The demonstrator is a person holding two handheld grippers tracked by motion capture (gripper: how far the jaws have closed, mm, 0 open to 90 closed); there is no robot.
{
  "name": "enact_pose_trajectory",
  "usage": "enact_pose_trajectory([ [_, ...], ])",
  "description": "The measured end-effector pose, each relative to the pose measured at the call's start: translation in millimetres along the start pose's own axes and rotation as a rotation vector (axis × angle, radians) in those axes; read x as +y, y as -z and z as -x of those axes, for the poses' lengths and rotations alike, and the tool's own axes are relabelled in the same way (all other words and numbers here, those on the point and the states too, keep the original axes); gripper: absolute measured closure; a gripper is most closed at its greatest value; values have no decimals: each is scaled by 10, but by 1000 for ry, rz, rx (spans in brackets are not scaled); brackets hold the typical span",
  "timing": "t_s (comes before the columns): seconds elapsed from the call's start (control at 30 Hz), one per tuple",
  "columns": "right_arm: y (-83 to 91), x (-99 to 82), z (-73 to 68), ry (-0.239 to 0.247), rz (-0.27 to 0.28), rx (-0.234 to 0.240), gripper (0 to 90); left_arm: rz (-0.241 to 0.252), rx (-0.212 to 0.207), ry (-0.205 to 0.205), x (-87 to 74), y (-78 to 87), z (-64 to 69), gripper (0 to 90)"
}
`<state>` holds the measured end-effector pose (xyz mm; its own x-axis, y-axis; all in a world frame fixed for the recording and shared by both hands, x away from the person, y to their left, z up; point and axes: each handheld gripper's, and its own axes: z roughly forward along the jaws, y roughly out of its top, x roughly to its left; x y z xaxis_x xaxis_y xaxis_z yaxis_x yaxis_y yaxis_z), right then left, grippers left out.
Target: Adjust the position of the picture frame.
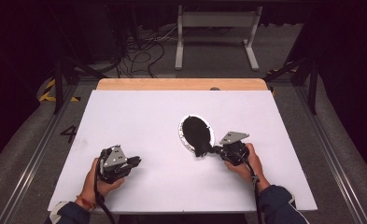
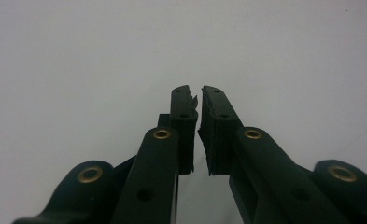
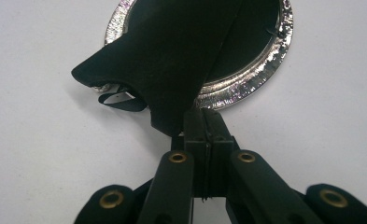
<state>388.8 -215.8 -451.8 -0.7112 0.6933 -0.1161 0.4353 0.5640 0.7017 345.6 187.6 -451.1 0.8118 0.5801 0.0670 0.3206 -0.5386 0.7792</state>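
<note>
The right gripper (image 3: 204, 122) has its two black jaws pressed flat together, clamping the near edge of a soft black cloth (image 3: 172, 56). From the jaw tips the cloth rises and spreads away, draped over a round shiny silver foil dish (image 3: 260, 74) that sits just beyond them; one loose corner and a small strap hang to the left of the jaws. The left gripper (image 2: 197, 93) hovers over bare white tabletop (image 2: 78, 56), its jaws nearly together with a thin slit between the tips and nothing between them.
</note>
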Motion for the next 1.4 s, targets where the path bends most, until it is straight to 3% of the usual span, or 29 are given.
enact_pose_trajectory([
  [0.2,5,12,-98,4,9,25,900,-3,-15,-36,106,-112,36,824],
  [0.47,-6,62,-251,23,5,63,900,-6,-28,-54,191,-207,62,836],
  [0.67,-22,99,-369,43,-5,52,900,-11,-38,-68,230,-271,74,843],
  [1.17,-54,132,-498,50,0,106,900,-43,-79,-116,335,-463,180,849],
  [1.4,-67,142,-527,54,3,115,900,-47,-84,-120,360,-512,197,849],
])
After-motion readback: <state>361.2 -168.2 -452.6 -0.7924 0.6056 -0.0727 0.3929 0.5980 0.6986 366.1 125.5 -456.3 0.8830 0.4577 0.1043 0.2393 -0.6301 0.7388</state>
